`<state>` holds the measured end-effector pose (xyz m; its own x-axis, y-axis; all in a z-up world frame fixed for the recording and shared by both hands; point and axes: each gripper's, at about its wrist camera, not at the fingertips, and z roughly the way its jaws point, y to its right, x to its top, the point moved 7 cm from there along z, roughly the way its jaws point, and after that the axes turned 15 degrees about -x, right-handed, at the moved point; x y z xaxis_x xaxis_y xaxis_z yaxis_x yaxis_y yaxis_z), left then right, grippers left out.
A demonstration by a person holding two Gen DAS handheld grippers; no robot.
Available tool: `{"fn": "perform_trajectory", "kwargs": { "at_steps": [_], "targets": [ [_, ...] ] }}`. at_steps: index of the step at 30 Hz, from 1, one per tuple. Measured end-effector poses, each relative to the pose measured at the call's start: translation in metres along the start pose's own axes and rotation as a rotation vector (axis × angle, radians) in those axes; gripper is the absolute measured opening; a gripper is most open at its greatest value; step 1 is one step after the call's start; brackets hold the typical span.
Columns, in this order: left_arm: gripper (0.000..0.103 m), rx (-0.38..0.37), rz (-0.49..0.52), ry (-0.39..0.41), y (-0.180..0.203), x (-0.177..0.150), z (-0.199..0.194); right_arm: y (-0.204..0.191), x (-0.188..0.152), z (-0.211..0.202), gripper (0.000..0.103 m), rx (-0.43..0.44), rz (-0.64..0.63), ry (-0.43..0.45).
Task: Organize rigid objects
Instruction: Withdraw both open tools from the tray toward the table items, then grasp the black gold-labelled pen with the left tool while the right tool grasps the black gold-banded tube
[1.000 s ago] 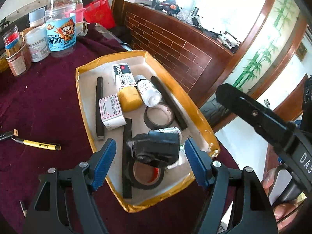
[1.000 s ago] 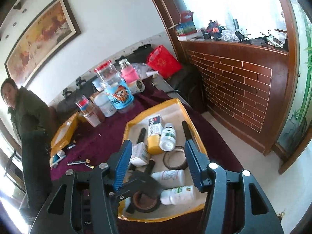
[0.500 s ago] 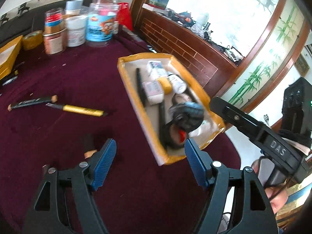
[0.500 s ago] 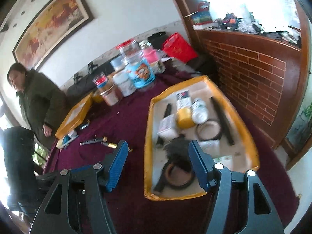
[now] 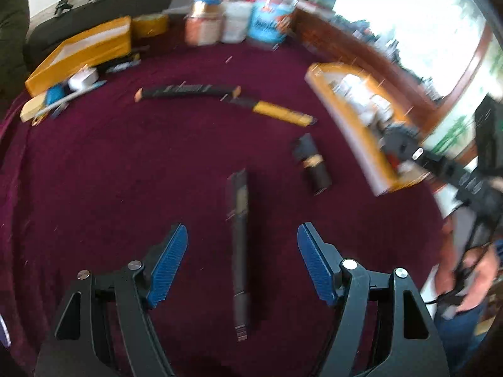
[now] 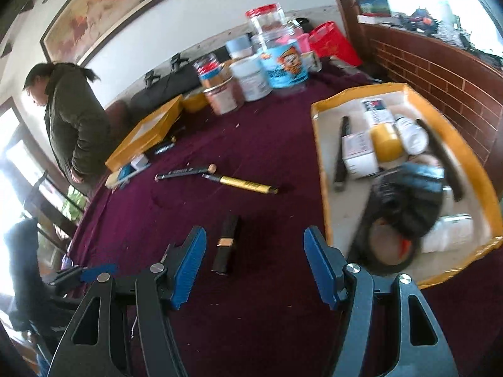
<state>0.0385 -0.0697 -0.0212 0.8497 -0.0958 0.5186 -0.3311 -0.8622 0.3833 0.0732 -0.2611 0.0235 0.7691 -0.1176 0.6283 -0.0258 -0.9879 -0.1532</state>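
We're well into the sorting: the yellow-rimmed tray point(image 6: 323, 169) by the brick wall already holds a good load, while four pieces wait on the maroon cloth point(image 6: 267, 144). Our left gripper point(image 5: 242, 262) has its jaws apart, empty, hanging over a long dark stick point(image 5: 240, 251) that lies lengthwise between its fingers. Our right gripper point(image 6: 254, 265) has just been opening, jaws apart with nothing between them, near a short black tube with a tan band point(image 6: 227, 243). Farther out we count one black-handled tool point(image 6: 185, 171) and one yellow-handled knife point(image 6: 248, 184), tips almost touching. In the tray we make out three dark sticks, two boxes, a yellow-capped item, several white bottles, a tape roll and a black bundle; blur hides the rest.
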Motion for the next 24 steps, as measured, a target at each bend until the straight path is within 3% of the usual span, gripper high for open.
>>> {"fn": "perform_trajectory", "kwargs": {
  "at_steps": [6,7,8,9,11,13,16,19,21,23,24],
  "targets": [
    [0.069,0.110,-0.021,-0.066,-0.013,-0.010,0.030,-0.014,-0.012,0.013,0.059,0.012,-0.036,-0.036],
    [0.063,0.153,-0.008,-0.077,-0.015,-0.013,0.034,-0.015,-0.013,0.015,0.059,0.008,-0.042,-0.041],
    [0.045,0.196,0.032,-0.060,-0.012,-0.012,0.034,-0.016,-0.015,0.017,0.059,0.005,-0.046,-0.046],
    [0.023,0.179,0.039,-0.051,-0.008,-0.012,0.033,-0.016,-0.016,0.019,0.059,0.003,-0.050,-0.050],
    [0.009,0.186,0.042,-0.039,-0.009,-0.011,0.032,-0.020,-0.019,0.025,0.059,0.001,-0.070,-0.064],
    [0.007,0.200,0.027,-0.023,-0.021,-0.004,0.032,-0.027,-0.020,0.033,0.059,-0.007,-0.097,-0.076],
    [0.007,0.205,-0.030,-0.003,-0.044,0.011,0.030,-0.041,-0.018,0.048,0.048,-0.020,-0.146,-0.103],
    [0.007,0.204,-0.026,0.010,-0.046,0.016,0.033,-0.055,-0.016,0.063,0.048,-0.063,-0.209,-0.116],
    [0.007,0.224,-0.002,0.023,-0.043,0.016,0.034,-0.058,-0.023,0.080,0.034,-0.110,-0.239,-0.156],
    [0.007,0.225,0.004,0.031,-0.043,0.016,0.034,-0.059,-0.024,0.080,0.015,-0.153,-0.275,-0.120],
    [0.007,0.219,0.002,0.035,-0.043,0.016,0.034,-0.059,-0.023,0.079,0.015,-0.154,-0.282,-0.115]
  ]
}}
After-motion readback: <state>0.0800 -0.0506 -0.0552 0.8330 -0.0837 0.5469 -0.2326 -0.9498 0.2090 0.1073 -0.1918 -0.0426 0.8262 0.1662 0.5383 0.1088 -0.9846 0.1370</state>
